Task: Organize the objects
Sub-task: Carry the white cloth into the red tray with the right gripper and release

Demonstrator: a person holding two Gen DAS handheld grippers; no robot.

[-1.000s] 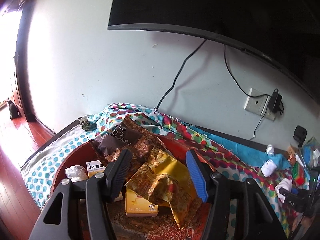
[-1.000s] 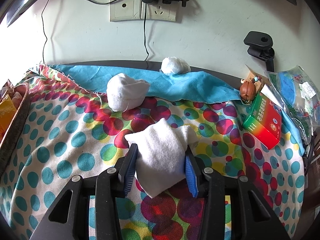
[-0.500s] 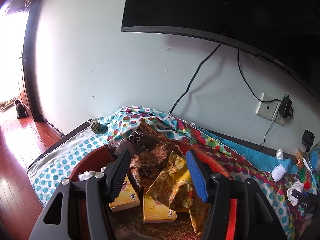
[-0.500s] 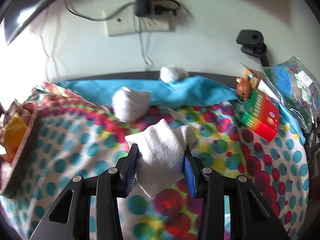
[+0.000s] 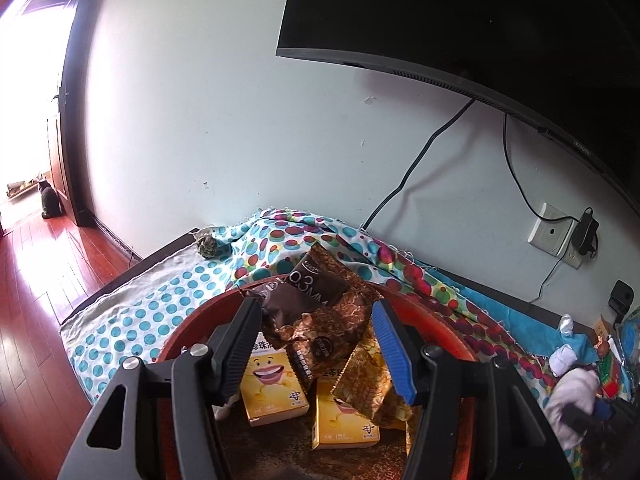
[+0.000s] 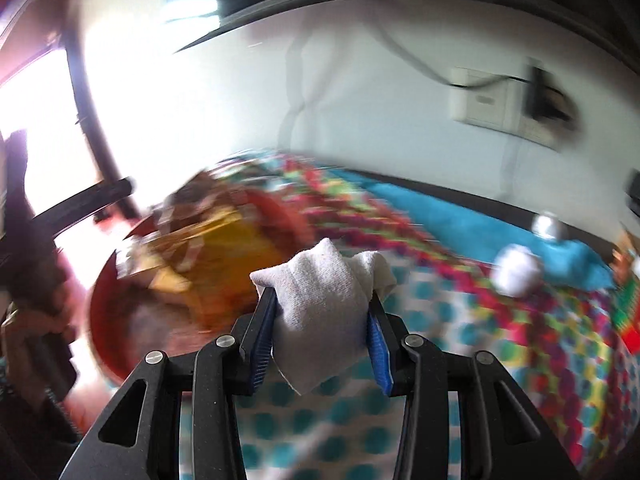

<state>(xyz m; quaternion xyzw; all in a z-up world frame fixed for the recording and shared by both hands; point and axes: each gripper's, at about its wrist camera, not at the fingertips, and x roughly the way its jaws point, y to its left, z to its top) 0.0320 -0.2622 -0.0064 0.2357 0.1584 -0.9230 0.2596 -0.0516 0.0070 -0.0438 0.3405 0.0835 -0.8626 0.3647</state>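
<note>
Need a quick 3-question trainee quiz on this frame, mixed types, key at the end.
1. True or false: the left gripper is shut on a snack packet.
2. What does the right gripper hold? A) red-green box B) white sock C) yellow box
3. Fill in: the two yellow boxes lie inside the red ____.

Key
1. False: its jaws stand open above the brown packet, gripping nothing.
2. B
3. basket
</note>
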